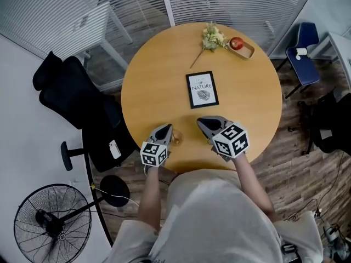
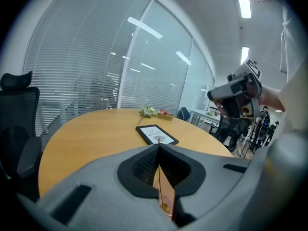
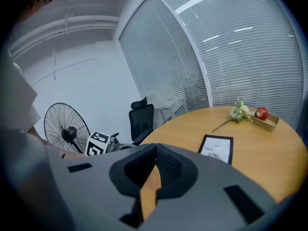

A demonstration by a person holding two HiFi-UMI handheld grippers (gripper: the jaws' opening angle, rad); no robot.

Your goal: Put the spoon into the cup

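A small clear glass cup [image 1: 177,138] stands near the table's front edge, just right of my left gripper [image 1: 166,128]. In the left gripper view a thin gold spoon [image 2: 158,177] runs down the slit between the closed jaws of that gripper [image 2: 159,147]. Its bowl sits inside the cup [image 2: 166,207] below. My right gripper [image 1: 202,120] hovers over the table a little to the right, jaws closed with nothing between them [image 3: 155,147]. It also shows high at the right as a grey gripper [image 2: 236,93] in the left gripper view.
On the round wooden table [image 1: 153,86] lies a framed print [image 1: 202,89] at the centre. A flower sprig [image 1: 211,37] and a tray with a red apple [image 1: 241,47] sit at the far edge. A black office chair [image 1: 77,108] and a floor fan [image 1: 52,223] stand left.
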